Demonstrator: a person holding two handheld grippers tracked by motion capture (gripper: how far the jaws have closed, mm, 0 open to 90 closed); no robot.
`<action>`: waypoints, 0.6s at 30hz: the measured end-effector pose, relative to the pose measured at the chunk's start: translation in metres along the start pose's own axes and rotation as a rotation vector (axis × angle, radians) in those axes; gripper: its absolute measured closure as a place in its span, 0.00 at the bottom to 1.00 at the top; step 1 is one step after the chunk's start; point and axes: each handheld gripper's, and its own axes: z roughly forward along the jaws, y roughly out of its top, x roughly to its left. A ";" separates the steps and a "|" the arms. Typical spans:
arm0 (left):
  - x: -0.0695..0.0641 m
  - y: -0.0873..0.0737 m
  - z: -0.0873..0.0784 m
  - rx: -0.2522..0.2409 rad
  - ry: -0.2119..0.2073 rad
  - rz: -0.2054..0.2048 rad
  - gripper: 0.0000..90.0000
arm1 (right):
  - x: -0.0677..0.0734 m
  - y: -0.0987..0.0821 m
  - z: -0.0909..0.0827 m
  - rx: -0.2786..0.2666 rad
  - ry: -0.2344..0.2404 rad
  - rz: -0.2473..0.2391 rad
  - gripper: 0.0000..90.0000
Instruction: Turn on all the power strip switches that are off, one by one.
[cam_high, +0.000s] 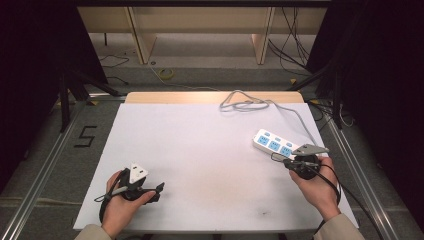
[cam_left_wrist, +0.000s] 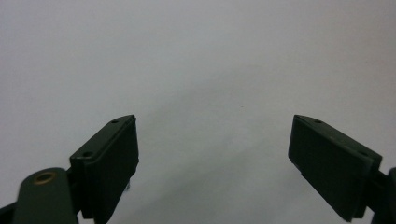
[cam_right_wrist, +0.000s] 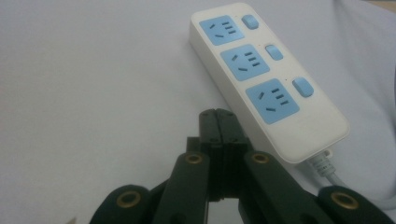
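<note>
Right tongs (cam_right_wrist: 216, 116), pressed together and empty, sit just beside the white plastic power strip with blue sockets (cam_right_wrist: 261, 74); poking a switch off-centre could skid it. Left tongs (cam_left_wrist: 215, 154) are spread wide.

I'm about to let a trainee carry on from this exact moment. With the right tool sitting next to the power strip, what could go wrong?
1. The right tool is shut with its tip beside the power strip; pushing on might slide the strip rather than press a blue switch.
2. The strip's grey cable lies looped at the table's far edge and could drag or snag.
3. The left tool is open, far away, so nothing steadies the strip.
</note>
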 end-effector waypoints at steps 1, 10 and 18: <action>0.000 0.000 0.000 0.000 0.000 0.000 0.17 | -0.001 0.001 0.000 0.001 -0.001 0.001 1.00; 0.000 0.000 0.001 0.001 -0.001 0.008 0.17 | -0.006 0.007 0.000 0.012 -0.011 0.003 1.00; -0.001 -0.001 0.001 0.000 -0.002 0.004 0.17 | -0.010 0.013 0.002 0.022 -0.017 0.000 1.00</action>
